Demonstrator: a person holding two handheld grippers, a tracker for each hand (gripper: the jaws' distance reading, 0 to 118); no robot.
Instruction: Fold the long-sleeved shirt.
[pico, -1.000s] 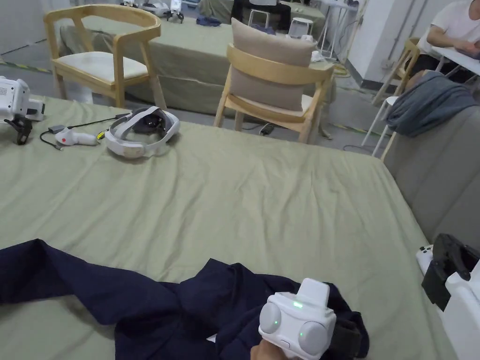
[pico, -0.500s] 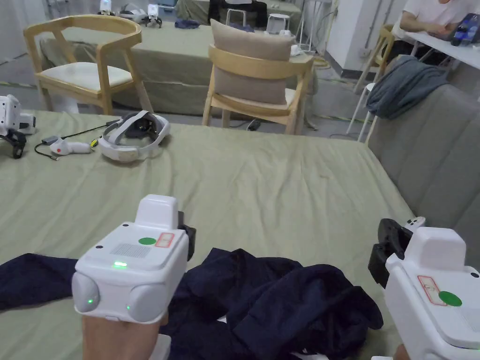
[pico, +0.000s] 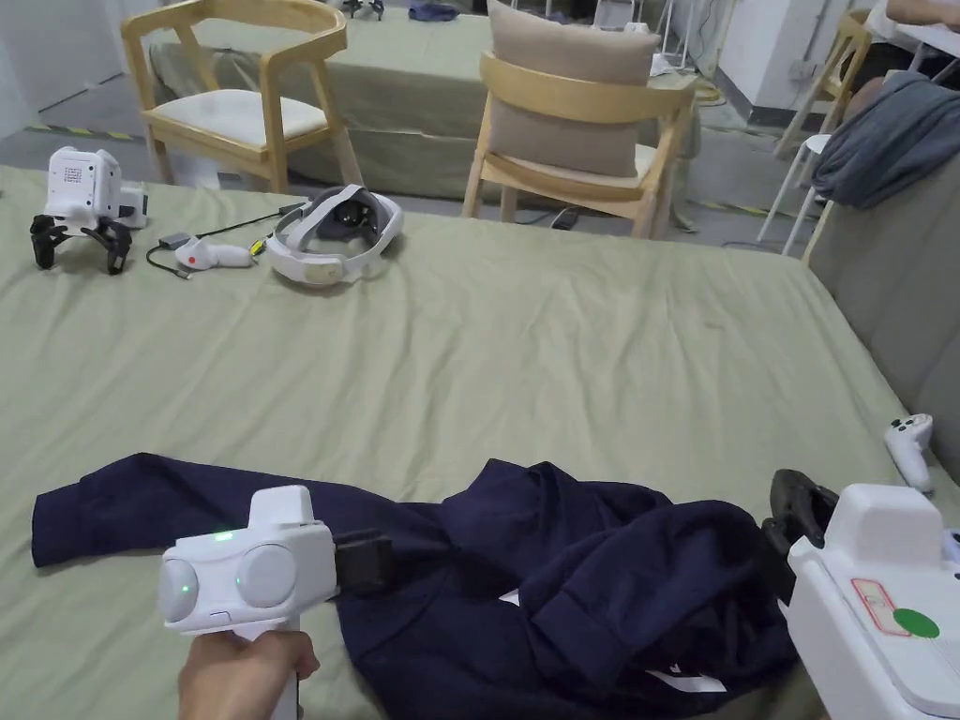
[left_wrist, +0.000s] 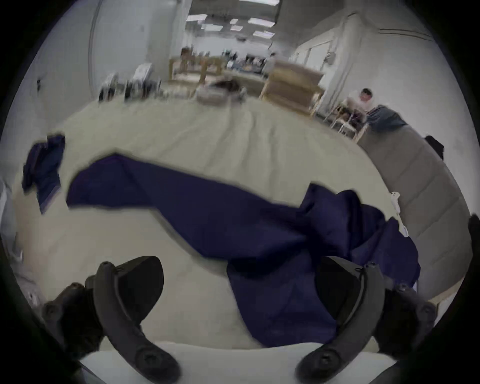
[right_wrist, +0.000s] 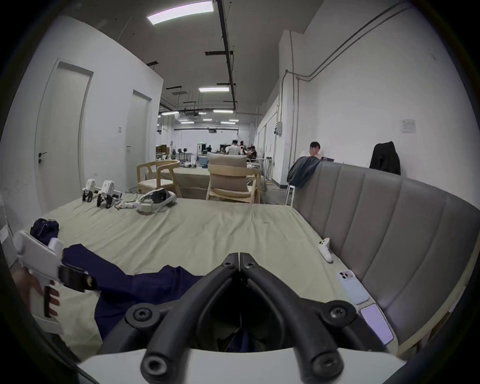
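Left tongs (pico: 370, 562) sit low in the lower left of the head view, jaws spread wide and empty, as the left gripper view shows, with the dark cloth reaching in beside one jaw but not pinched. Right tongs (pico: 797, 511) stand at the lower right edge of that view; in the right gripper view (right_wrist: 239, 257) their jaws meet at the tips with nothing visibly between them, so clenched on air as far as I can tell.

Between the two lies the navy long-sleeved shirt (pico: 562, 581), crumpled in a heap on the green-covered surface (pico: 562, 356) across the lower middle of the frame. One sleeve (pico: 141, 506) runs out flat from the heap toward the left edge, so the shirt's long axis lies left to right across the picture. The left tongs hover just beside where that sleeve joins the body, and appear the nearer to a usable hold; the right tongs are just beside the bunched right end.

My judgement: the shirt needs spreading flat first.

Farther up the frame rests a headset (pico: 333, 239).
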